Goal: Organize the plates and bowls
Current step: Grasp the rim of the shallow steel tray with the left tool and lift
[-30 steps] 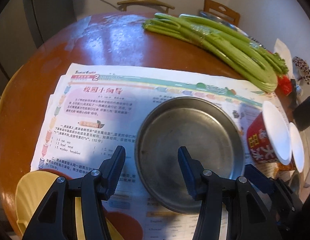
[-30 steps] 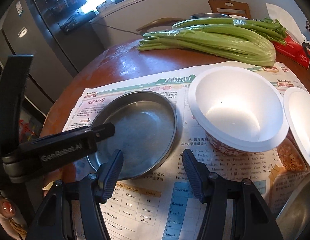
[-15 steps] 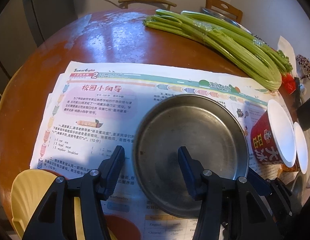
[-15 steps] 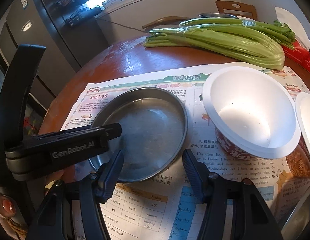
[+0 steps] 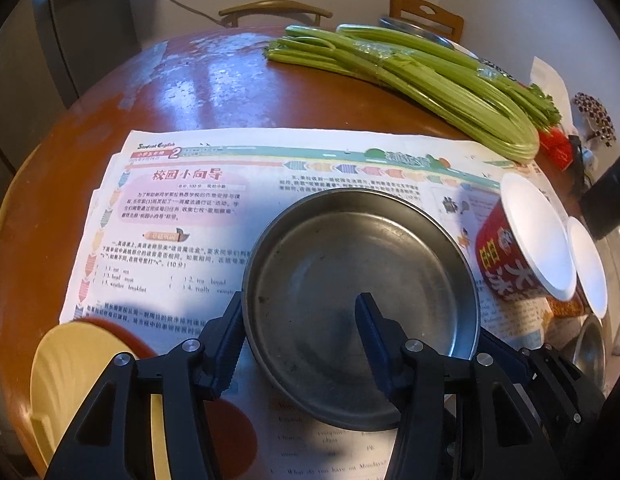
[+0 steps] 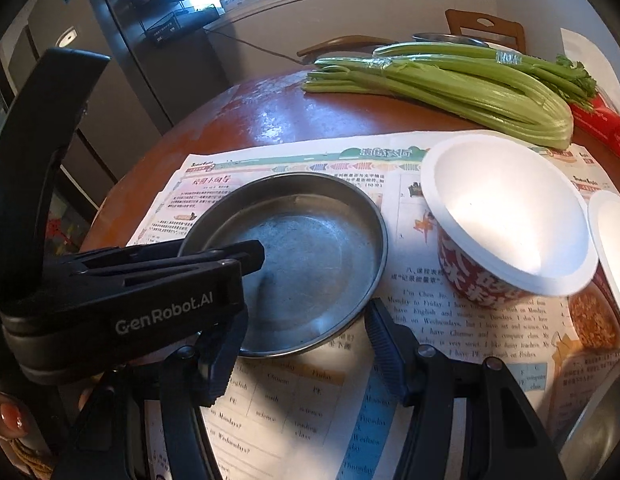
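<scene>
A round steel plate (image 5: pixel 362 280) lies on a newspaper (image 5: pixel 182 216) on the round brown table; it also shows in the right wrist view (image 6: pixel 306 248). My left gripper (image 5: pixel 298 312) is open and straddles the plate's near left rim, one finger outside, one over the plate's inside. It appears from the side in the right wrist view (image 6: pixel 246 258). My right gripper (image 6: pixel 306 332) is open and empty, just in front of the plate's near edge. A red paper bowl (image 6: pixel 506 216) with a white inside stands right of the plate, a second white bowl (image 6: pixel 614 240) beside it.
Celery bunches (image 5: pixel 414 80) lie across the far side of the table. A yellow chair seat (image 5: pixel 82 372) sits at the near left. Another steel dish (image 5: pixel 590 344) sits at the right edge. Chairs (image 6: pixel 486 28) stand behind the table.
My left gripper has moved forward and right, so its fingers now straddle the plate's rim. The right gripper has drawn slightly closer to the plate. Both stay open.
</scene>
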Tool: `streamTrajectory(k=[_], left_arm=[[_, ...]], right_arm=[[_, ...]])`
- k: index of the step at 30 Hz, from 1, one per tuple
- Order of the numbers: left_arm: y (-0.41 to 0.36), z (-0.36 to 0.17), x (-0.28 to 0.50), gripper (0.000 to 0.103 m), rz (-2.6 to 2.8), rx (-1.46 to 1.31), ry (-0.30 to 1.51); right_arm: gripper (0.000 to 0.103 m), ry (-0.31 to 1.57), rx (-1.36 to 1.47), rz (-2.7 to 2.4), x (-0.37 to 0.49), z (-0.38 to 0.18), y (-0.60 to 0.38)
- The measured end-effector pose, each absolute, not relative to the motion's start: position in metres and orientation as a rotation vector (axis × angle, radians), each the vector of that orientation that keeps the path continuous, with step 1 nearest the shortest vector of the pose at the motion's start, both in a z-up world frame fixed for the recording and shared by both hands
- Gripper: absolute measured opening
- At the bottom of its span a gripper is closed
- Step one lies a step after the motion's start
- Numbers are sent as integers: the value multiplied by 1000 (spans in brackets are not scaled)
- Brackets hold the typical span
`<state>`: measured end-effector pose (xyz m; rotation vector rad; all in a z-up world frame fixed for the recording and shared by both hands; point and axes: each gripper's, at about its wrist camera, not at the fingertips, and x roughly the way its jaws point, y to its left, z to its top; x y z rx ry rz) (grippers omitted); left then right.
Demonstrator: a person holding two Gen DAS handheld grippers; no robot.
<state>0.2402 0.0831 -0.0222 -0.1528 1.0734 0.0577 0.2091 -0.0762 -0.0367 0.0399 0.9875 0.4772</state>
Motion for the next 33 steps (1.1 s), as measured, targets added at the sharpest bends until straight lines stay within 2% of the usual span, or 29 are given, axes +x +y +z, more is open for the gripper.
streamTrajectory(k=[19, 33], left_arm=[[66, 8, 184, 56, 45, -136, 985], [82, 64, 129, 56, 69, -147, 857]], right_arm=[[61, 917, 46, 516, 161, -8, -97], [61, 788, 10, 559, 120, 41, -88]])
